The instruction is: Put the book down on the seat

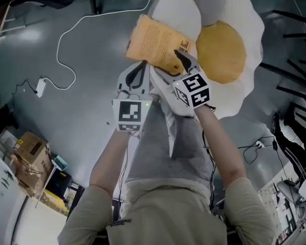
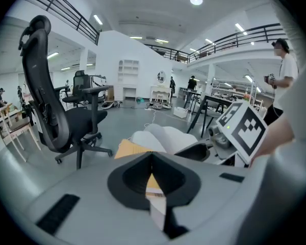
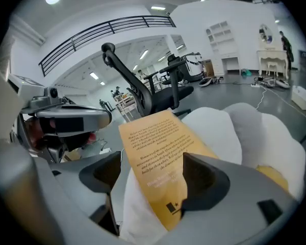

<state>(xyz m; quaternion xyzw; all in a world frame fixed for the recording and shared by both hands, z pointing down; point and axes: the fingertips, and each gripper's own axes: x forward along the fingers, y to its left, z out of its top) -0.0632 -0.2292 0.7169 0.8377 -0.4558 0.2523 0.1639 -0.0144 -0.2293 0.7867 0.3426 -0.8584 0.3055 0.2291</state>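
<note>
An orange-yellow book [image 1: 155,42] lies flat on the white edge of a fried-egg-shaped seat cushion [image 1: 234,9], left of its yellow yolk [image 1: 222,52]. My right gripper [image 1: 182,60] is at the book's near right corner. In the right gripper view the book [image 3: 158,147] rests on the white cushion [image 3: 229,126], and the jaws of that gripper [image 3: 153,173] stand wide apart around it without pressing. My left gripper [image 1: 143,65] is shut, its tips at the book's near edge. In the left gripper view the book [image 2: 126,148] shows just beyond the tips of that gripper [image 2: 153,160].
A white cable [image 1: 71,40] snakes over the grey floor left of the seat. A cardboard box [image 1: 30,154] sits at the lower left, and black rods [image 1: 296,60] stand at the right. A black office chair [image 2: 56,111] stands nearby. A person [image 2: 283,65] stands farther off.
</note>
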